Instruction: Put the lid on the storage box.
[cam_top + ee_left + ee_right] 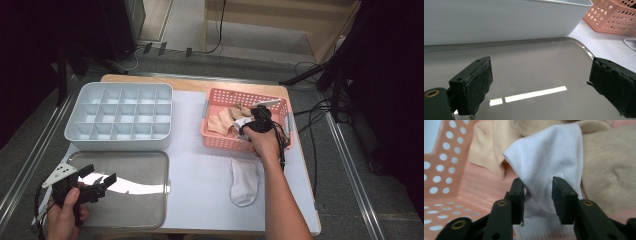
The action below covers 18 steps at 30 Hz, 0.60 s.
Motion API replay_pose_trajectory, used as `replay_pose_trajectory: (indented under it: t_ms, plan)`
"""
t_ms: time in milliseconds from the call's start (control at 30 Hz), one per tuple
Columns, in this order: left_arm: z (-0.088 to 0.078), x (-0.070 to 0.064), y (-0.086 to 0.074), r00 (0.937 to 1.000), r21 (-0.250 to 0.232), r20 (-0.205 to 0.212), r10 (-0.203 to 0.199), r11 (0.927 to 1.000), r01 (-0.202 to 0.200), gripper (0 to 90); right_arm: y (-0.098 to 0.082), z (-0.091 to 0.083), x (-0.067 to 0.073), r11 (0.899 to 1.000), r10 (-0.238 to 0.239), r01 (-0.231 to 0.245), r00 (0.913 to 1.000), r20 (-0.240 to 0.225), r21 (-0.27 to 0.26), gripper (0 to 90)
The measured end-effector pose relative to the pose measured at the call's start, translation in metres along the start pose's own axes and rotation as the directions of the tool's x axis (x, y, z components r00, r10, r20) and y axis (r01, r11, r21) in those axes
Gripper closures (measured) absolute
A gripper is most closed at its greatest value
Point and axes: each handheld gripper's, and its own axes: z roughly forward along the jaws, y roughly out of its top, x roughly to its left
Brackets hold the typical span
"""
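On the table [200, 165], the pink basket [220, 142] sits at two o'clock with beige socks and a white sock [549, 162]. The right gripper [537, 197] straddles a fold of it, jaws parted, not yet pinching. Closing shallow, it could slip free. The left gripper [539, 82] hangs wide open over the steel tray [529, 62].

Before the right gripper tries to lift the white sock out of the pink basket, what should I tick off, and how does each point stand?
1. White sock between the right gripper pads: ok.
2. Pads pressing on the fabric: cannot tell.
3. Beige socks outside the jaws: ok.
4. Pink basket flat on the table: ok.
5. Left gripper open, nothing between its pads, over the metal tray: ok.
6. Other white sock lying apart from the basket: ok.
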Motion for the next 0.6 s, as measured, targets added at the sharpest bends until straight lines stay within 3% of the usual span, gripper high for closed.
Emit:
replay_pose_trajectory:
  t_ms: [133, 367, 500, 533, 600]
  plan:
    - [0.0, 0.001, 0.0, 1.0, -0.002, 0.0, -0.003, 1.0, 0.003, 5.5, 0.007, 0.005, -0.002, 0.994, 0.046, -0.046, 0.9989, -0.004, 0.1, 54.5]
    - [0.0, 0.001, 0.0, 1.0, -0.001, 0.0, -0.005, 1.0, 0.005, 5.5, 0.017, 0.014, -0.002, 0.977, 0.089, -0.097, 0.9949, 0.048, 0.187, 53.1]
    - [-0.001, 0.002, 0.0, 1.0, 0.001, 0.002, -0.006, 1.0, 0.006, 5.5, 0.022, 0.02, 0.009, 0.97, 0.001, -0.032, 0.9922, 0.125, 0.242, 54.5]
    - [-0.001, 0.002, 0.0, 1.0, 0.001, 0.003, -0.007, 1.0, 0.007, 5.5, 0.022, 0.023, 0.013, 0.967, -0.051, 0.009, 0.9858, 0.16, 0.255, 57.2]
    - [-0.001, 0.002, 0.0, 1.0, 0.001, 0.002, -0.006, 1.0, 0.006, 5.5, 0.022, 0.025, 0.017, 0.962, -0.11, 0.053, 0.973, 0.203, 0.268, 65.0]
